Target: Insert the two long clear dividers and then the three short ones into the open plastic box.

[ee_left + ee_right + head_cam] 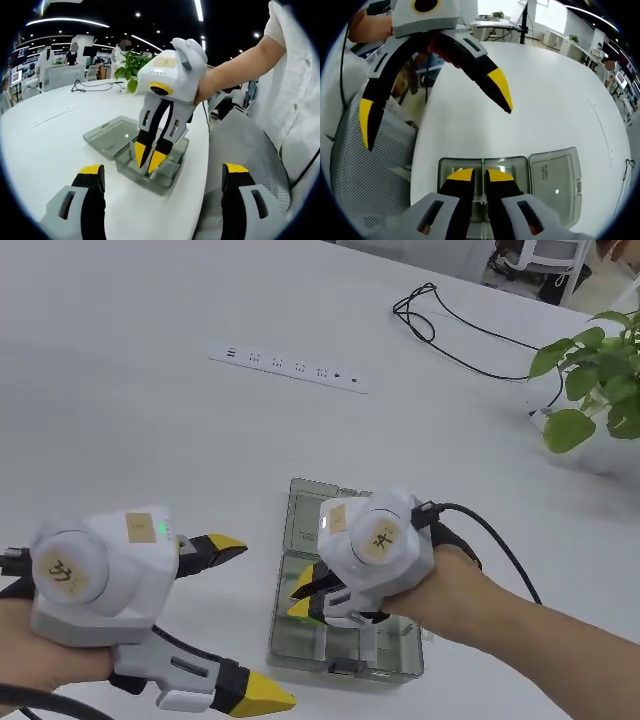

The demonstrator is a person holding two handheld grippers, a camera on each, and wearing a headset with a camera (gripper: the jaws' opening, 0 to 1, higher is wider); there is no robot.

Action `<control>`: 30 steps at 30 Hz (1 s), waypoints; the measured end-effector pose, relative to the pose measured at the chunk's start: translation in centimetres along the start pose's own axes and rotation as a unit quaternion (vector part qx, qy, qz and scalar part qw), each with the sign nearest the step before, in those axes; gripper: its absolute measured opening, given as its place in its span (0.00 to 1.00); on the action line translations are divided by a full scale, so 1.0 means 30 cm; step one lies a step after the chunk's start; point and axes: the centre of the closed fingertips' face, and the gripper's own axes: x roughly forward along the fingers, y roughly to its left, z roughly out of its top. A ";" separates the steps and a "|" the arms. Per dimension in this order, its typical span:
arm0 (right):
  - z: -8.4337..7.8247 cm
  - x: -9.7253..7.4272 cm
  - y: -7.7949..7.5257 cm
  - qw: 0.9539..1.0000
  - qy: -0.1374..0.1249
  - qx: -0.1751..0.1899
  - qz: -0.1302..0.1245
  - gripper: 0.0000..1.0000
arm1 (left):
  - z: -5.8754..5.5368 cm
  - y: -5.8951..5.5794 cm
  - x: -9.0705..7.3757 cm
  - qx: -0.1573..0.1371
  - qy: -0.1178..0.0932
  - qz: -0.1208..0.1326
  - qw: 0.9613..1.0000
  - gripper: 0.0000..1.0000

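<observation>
White table (150,420) w/ power strip (288,366), black cable (450,335), plant (595,380).

Your head view looks down on the white counter (150,420), with the clear grey plastic box (305,510) near its lower edge. The view riding your left tool (163,169) faces low across the counter at your right tool (149,159) over that box. Your right tool's view looks down into the box from close, with the left tool crossing its top.
</observation>
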 end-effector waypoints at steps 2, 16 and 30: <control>0.009 -0.015 0.000 1.000 -0.008 0.006 -0.003 0.12 | 0.001 -0.004 -0.004 0.001 0.001 0.000 1.000 1.00; 0.024 -0.183 -0.034 0.995 -0.069 0.062 -0.033 0.29 | 0.005 -0.012 -0.015 0.007 0.005 0.000 1.000 0.99; -0.087 -0.293 -0.044 0.992 -0.070 0.092 -0.054 0.43 | 0.004 -0.015 -0.030 0.008 0.006 0.004 1.000 1.00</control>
